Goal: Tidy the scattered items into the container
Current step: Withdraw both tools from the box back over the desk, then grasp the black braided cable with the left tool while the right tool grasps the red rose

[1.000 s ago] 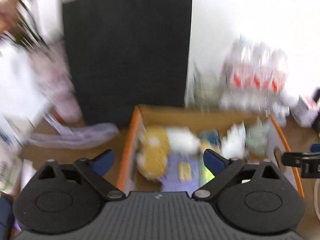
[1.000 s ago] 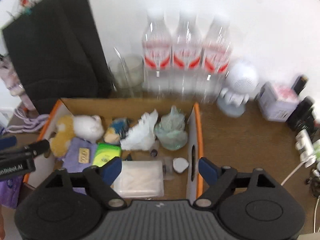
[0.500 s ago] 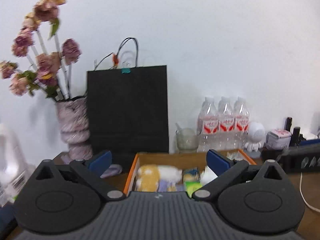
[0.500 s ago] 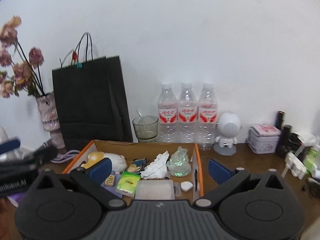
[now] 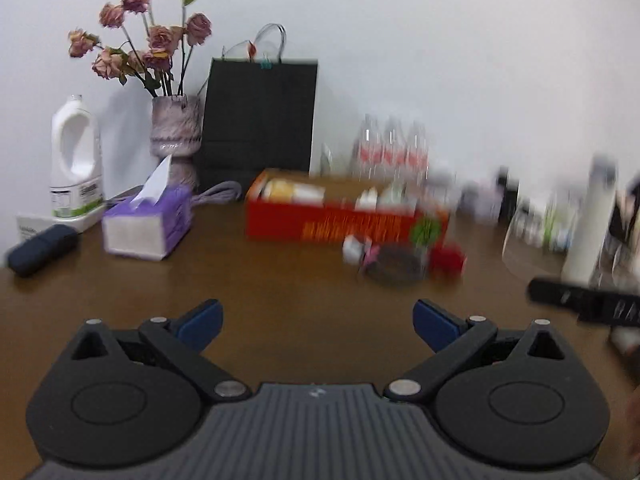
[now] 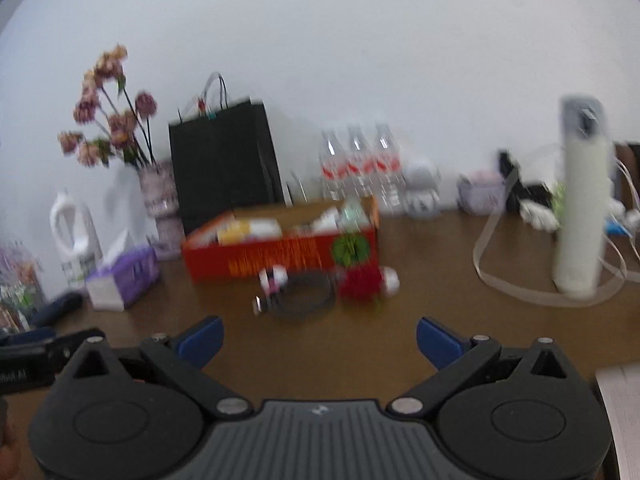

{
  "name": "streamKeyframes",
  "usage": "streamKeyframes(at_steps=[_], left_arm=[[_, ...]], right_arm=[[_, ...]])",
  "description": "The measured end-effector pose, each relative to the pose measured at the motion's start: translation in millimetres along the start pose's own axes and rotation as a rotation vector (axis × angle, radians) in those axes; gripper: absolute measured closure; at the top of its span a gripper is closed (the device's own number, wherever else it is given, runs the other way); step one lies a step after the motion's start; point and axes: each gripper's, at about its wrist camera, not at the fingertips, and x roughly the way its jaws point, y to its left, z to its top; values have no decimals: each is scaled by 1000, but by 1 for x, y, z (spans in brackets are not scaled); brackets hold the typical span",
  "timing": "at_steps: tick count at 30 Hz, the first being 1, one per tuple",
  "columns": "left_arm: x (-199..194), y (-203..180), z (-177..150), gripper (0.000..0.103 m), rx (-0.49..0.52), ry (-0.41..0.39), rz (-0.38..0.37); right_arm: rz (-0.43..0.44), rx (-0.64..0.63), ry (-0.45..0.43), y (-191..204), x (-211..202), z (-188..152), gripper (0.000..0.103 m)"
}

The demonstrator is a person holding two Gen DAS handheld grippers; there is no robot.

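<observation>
- The left wrist camera sits low over the brown table (image 5: 300, 280), looking forward along its own blue fingers (image 5: 200, 320) toward the white wall, the red box (image 5: 332, 220) well ahead.
- The right wrist camera faces the same way from a similar distance, set further right; the tall white cylinder (image 6: 580, 200) looms nearer.
- Both views share the box, black bag (image 5: 258, 120), flower vase (image 6: 158, 196) and water bottles (image 6: 358, 164).

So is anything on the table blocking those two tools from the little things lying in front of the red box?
Nothing visible: bare table lies between each open tool and the small things.
</observation>
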Motion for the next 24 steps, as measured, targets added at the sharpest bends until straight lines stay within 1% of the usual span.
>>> streamKeyframes(at_steps=[2, 3, 6, 8, 10, 11, 12, 13, 14, 16, 18, 19, 21, 22, 23, 24], left_arm=[[-7, -1, -5, 0, 41, -11, 42], [-5, 1, -4, 0, 37, -11, 52], [10, 7, 3, 0, -7, -1, 28], [29, 9, 13, 0, -33, 12, -20], [56, 9, 27, 0, -43, 33, -98], [75, 7, 35, 0, -32, 40, -147], [94, 3, 43, 1, -6, 45, -175], [115, -3, 51, 3, 31, 56, -192], [140, -10, 59, 12, 68, 78, -206], [183, -24, 72, 25, 111, 137, -218], [223, -35, 79, 26, 130, 202, -280], [241, -40, 81, 26, 137, 233, -290], [261, -47, 80, 29, 139, 273, -299], [269, -47, 79, 41, 135, 288, -321], [275, -46, 78, 62, 121, 310, -337], [281, -44, 76, 71, 101, 341, -343]], right_arm=[[7, -53, -17, 7, -13, -10, 0], [7, -85, -29, 10, -16, -12, 0], [1, -145, -35, 18, -7, -7, 1], [4, -163, -43, 20, 5, 4, 1], [-10, -183, -31, 18, 28, 18, 1], [-32, -191, -16, 16, 43, 25, 1], [-53, -197, 13, 13, 61, 34, 2], [-71, -197, 44, 11, 78, 42, 9], [-92, -189, 69, 8, 95, 49, 11], [-123, -171, 109, 0, 128, 60, 14], [-138, -139, 125, -9, 151, 66, 15], [-140, -118, 131, -14, 159, 67, 16], [-134, -78, 136, -24, 173, 67, 16], [-124, -67, 140, -27, 179, 66, 18], [-112, -65, 147, -29, 186, 66, 21], [-101, -69, 153, -30, 193, 65, 23]])
